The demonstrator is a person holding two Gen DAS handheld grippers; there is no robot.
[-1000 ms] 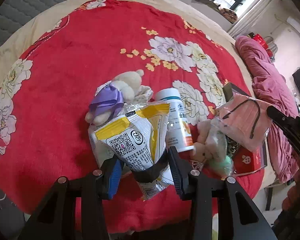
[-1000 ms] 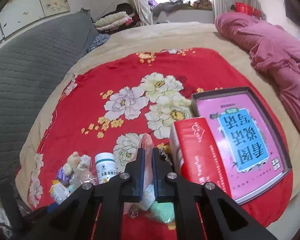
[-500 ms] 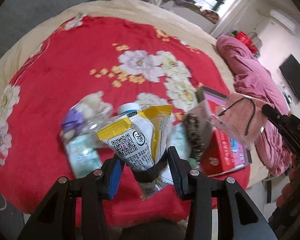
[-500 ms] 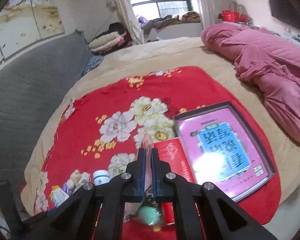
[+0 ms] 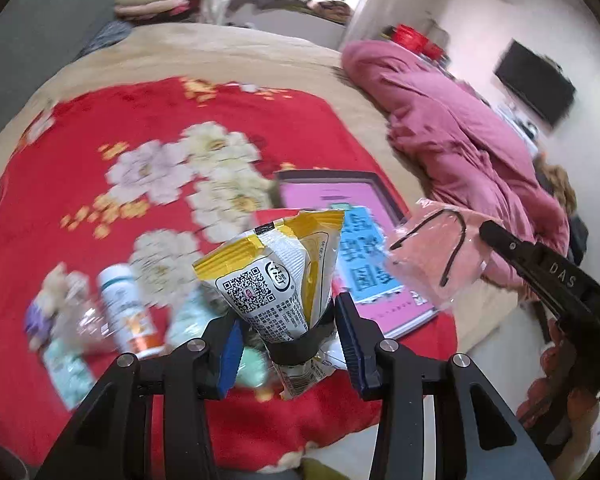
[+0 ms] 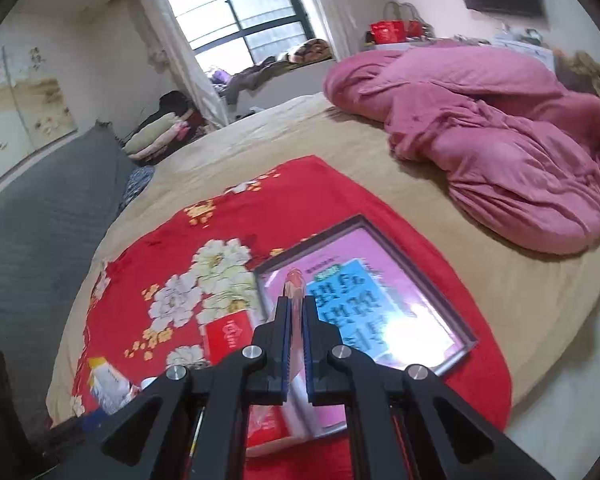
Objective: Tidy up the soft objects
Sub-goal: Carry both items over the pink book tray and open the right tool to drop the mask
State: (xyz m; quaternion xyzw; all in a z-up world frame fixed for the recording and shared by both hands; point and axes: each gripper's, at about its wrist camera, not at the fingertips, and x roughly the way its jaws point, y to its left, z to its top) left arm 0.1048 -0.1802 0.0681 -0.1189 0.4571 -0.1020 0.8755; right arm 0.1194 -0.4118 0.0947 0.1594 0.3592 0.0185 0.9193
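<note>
Left gripper (image 5: 288, 332): jaws part-way closed on the yellow-and-white snack packet (image 5: 278, 276), gripping it low on its waist where a black band wraps it.
Snack packet: stands upright between the 2 blue pads, its printed top fanning out above the fingers, its crumpled bottom end hanging below them; lifted clear of the red floral blanket (image 5: 100, 112).
Right gripper (image 6: 295, 340): jaws pressed almost together on the thin edge of the pink mask in a clear bag (image 5: 432, 256).
Pink mask bag: in the left wrist view it hangs off the right gripper's tip, out to the right of the snack packet, above the pink book (image 6: 364, 300); in the right wrist view only a sliver shows between the pads.
On the blanket: a white bottle (image 5: 126, 308) and some blurred soft toys (image 5: 56, 320) lie left of the left gripper; a red box (image 6: 228, 332) sits just beside the pink book.
Background: a pink duvet (image 6: 500, 140) is heaped well apart on the far side of the bed.
</note>
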